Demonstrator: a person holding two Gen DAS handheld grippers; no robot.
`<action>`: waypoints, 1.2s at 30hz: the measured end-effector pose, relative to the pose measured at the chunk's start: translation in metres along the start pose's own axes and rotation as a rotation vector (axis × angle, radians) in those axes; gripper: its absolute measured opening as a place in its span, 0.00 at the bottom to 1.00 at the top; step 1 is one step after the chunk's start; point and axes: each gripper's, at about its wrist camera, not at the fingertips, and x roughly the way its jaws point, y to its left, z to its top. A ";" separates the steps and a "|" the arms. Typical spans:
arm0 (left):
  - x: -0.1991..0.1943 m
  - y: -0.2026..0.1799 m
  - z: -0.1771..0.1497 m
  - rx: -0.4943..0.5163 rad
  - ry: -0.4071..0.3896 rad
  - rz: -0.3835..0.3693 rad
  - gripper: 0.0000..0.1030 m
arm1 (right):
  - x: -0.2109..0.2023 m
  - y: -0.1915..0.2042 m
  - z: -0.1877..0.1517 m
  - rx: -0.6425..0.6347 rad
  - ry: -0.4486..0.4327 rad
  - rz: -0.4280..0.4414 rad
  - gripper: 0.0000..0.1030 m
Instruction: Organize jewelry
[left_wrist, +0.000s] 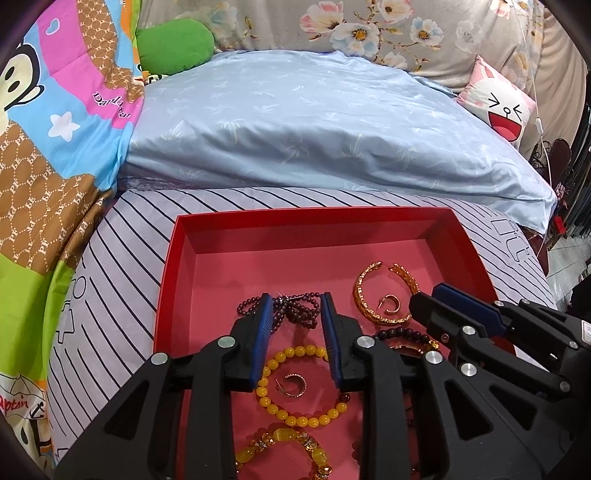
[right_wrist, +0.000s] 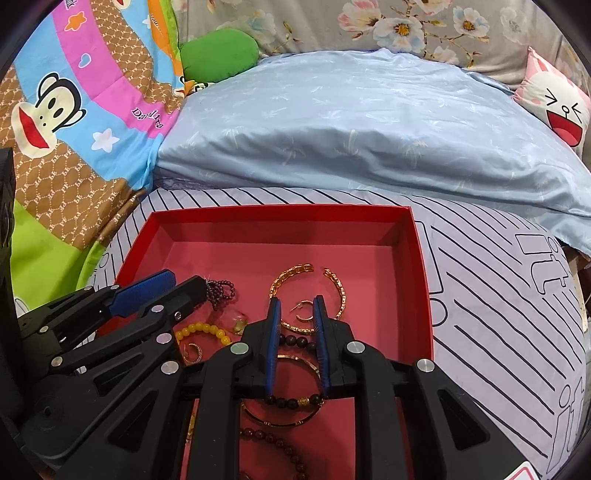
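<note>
While the jewelry sits loose in the red box on the bed, you've got both grippers angled down into it — ready to sort. Your left gripper stands slightly apart, its jaws straddling the dark bead strand, not pinching yet. Your right gripper is narrower, over the gold hoop earring inside the gold bangle — empty too.
</note>
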 end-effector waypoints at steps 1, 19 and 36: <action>0.000 0.000 0.000 0.000 0.001 -0.001 0.25 | 0.000 0.000 0.000 0.000 0.000 0.000 0.17; -0.011 0.000 -0.011 -0.009 -0.019 0.024 0.25 | -0.011 0.002 -0.018 -0.018 -0.015 -0.032 0.17; -0.080 -0.011 -0.054 0.005 -0.079 0.093 0.46 | -0.090 0.008 -0.060 -0.004 -0.092 -0.033 0.29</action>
